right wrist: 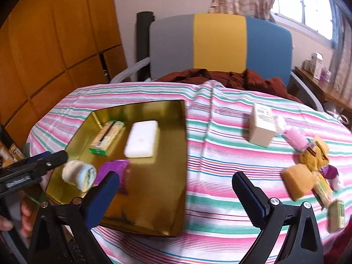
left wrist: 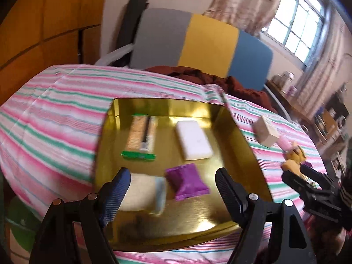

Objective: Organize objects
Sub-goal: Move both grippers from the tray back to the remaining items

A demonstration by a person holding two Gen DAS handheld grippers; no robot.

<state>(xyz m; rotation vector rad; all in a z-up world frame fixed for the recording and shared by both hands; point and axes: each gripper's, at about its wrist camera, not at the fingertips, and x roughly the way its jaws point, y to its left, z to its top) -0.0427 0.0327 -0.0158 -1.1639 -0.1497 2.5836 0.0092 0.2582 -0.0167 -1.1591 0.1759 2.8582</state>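
Left wrist view looks down along the left gripper, whose jaws stand wide apart with nothing pressed between them, over the near part of a gold tray on a striped cloth. Just ahead of the left finger lies a rolled towel, close beside its pad though contact cannot be told; a purple packet sits between the two fingers, clear of both. Farther ahead lie a cracker pack and a white bar, with bare tray floor between them and along the near edge. The tray's far wall rises beyond them and its right wall runs close past the right finger. Right of the tray the cloth is open up to a small box and the right gripper at the frame's edge. Right wrist view shows the right gripper with jaws fully spread and empty, poised over the tray's right edge and a broad free strip of cloth. Ahead and to its right stands the box; farther right a loose heap of snacks reaches toward the cloth's edge. To its left the left gripper comes in beside the towel.
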